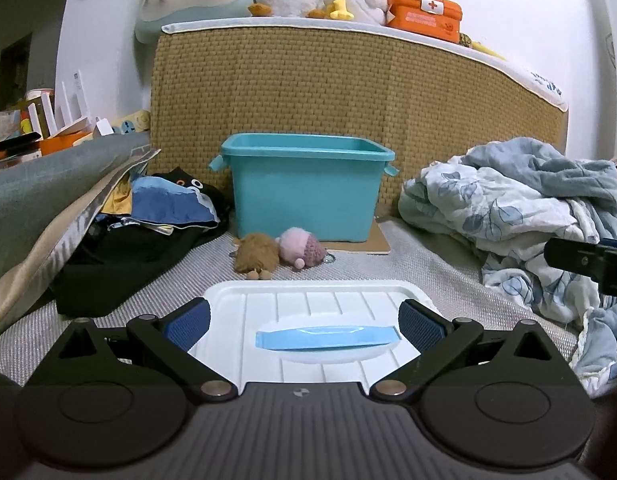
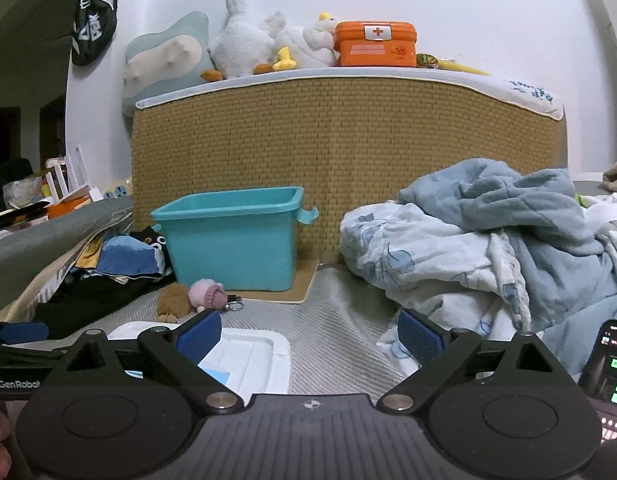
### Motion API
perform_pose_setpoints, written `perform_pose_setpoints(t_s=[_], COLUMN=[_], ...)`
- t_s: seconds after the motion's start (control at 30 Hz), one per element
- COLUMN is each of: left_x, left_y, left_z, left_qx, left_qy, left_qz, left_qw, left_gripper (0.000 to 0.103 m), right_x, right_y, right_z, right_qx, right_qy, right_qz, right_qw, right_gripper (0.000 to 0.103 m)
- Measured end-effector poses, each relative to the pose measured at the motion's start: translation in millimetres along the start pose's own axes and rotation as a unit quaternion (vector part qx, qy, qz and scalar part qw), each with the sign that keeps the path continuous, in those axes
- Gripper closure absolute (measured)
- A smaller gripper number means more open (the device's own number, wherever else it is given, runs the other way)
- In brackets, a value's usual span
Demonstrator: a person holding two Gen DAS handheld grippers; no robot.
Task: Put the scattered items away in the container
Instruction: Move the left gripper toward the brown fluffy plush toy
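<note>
An open teal plastic bin [image 1: 306,184] [image 2: 232,236] stands on a cardboard sheet against the woven headboard. In front of it lie a brown fuzzy toy [image 1: 257,256] [image 2: 173,300] and a pink knitted toy [image 1: 300,247] [image 2: 208,294] with a metal key ring [image 2: 234,305]. The bin's white lid [image 1: 320,320] [image 2: 244,354] with a light blue handle [image 1: 328,338] lies flat on the mattress. My left gripper [image 1: 306,322] hovers open just above the lid. My right gripper [image 2: 310,338] is open over bare mattress, right of the lid.
A crumpled blue-and-white blanket [image 1: 516,216] [image 2: 488,256] fills the right side. Dark clothes and a blue bag [image 1: 164,204] [image 2: 120,264] pile up on the left beside a grey cushion [image 1: 48,184]. A lit phone [image 2: 610,372] lies at the right. Plush toys and an orange first-aid box [image 1: 424,10] top the headboard.
</note>
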State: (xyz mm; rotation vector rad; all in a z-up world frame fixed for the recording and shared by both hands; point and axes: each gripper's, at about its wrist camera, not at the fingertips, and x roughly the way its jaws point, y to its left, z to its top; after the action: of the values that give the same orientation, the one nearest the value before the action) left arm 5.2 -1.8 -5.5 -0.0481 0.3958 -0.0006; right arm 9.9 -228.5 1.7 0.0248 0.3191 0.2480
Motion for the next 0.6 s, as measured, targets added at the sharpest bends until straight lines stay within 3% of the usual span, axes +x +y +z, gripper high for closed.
perform_pose_setpoints(t_s=[0.37,0.6], left_x=[25,41], left_y=[9,12], left_z=[12,19], left_qx=[-0.009,0.0], left_qy=[0.0,0.005], left_qz=[0.007,0.009], left_qw=[0.9999,1.0], left_gripper=[0.0,0.0], right_x=[28,51], right_y=[6,3], right_z=[8,9], right_qx=[-0.021,-0.009], right_qy=[-0.019,-0.007], right_qz=[0.019,0.028], right_qw=[0.999,1.0], right_gripper=[0.006,0.007])
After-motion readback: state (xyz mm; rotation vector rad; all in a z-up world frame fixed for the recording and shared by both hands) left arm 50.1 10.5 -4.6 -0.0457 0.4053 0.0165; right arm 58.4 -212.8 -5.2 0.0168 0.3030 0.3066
